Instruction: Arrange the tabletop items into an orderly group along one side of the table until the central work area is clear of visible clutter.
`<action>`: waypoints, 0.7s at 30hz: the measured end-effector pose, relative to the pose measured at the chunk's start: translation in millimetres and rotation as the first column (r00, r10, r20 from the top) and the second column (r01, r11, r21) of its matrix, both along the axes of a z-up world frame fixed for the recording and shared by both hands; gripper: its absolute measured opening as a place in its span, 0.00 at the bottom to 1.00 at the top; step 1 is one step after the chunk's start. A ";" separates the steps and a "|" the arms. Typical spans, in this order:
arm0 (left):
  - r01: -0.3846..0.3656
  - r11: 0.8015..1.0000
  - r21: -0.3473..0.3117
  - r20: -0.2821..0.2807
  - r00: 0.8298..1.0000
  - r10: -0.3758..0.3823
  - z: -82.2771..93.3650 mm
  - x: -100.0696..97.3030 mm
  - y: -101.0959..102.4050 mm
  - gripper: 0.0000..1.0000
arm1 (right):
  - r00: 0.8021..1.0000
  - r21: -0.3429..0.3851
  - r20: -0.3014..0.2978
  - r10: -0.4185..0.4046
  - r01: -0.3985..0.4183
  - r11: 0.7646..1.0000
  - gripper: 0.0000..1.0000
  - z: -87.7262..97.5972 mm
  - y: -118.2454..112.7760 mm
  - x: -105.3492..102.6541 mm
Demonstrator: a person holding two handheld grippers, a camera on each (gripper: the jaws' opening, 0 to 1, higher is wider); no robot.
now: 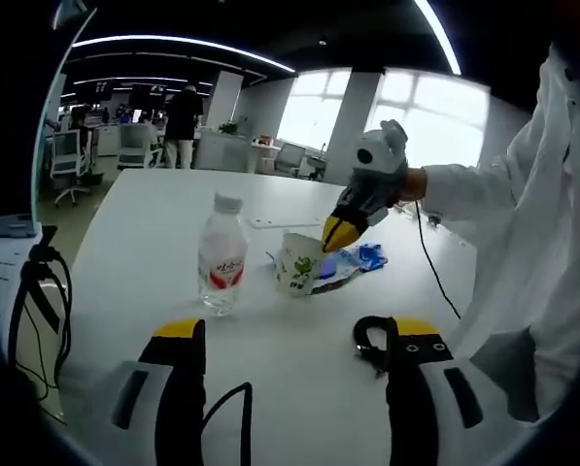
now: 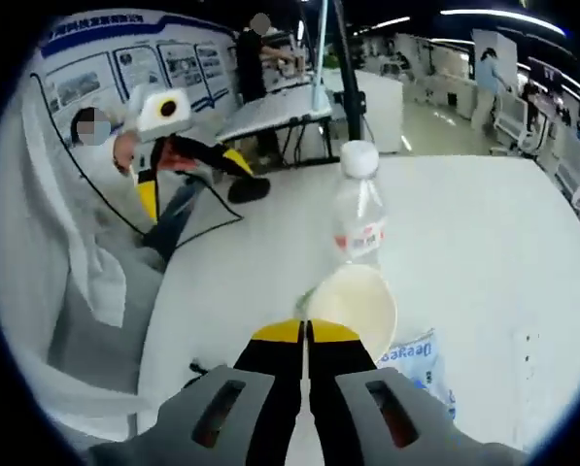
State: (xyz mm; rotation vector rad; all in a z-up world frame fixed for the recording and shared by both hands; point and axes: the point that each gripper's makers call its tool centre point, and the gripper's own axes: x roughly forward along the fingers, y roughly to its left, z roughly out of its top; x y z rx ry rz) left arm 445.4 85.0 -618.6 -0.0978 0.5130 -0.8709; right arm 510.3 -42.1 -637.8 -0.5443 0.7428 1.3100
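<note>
On the white table (image 1: 153, 233) stands a clear water bottle (image 1: 221, 257) with a red label and white cap. Just right of it is a white paper cup (image 1: 295, 264) with a green print. My right gripper (image 1: 340, 233) reaches in from the right, its yellow tips closed at the cup's rim. In the right gripper view its jaws (image 2: 307, 335) are shut on the near rim of the cup (image 2: 358, 301), with the bottle (image 2: 359, 218) behind. A blue and white packet (image 1: 359, 258) (image 2: 418, 359) lies beside the cup. My left gripper (image 1: 294, 335) (image 2: 197, 184) is open and holds nothing, short of the bottle.
Black cables (image 1: 37, 301) hang at the table's left edge. A thin flat sheet (image 1: 285, 221) lies beyond the cup. The person's white sleeve (image 1: 523, 243) fills the right side. Desks, chairs and people stand in the office behind.
</note>
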 end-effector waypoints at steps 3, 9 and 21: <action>-0.003 1.000 -0.001 0.002 1.000 0.003 0.2 0.0 1.0 0.77 | 0.999 -0.020 0.039 0.027 -0.026 0.999 0.00 2.7 5.8 6.2; -0.008 1.000 -0.004 0.001 1.000 0.008 -0.7 -2.4 2.3 0.77 | 0.990 -0.094 0.114 0.081 -0.070 0.993 0.00 -5.9 7.5 13.6; -0.012 1.000 -0.010 -0.002 1.000 0.012 -4.1 -4.3 3.3 0.77 | 0.955 -0.233 0.197 0.222 -0.174 0.957 0.00 -13.0 12.1 23.5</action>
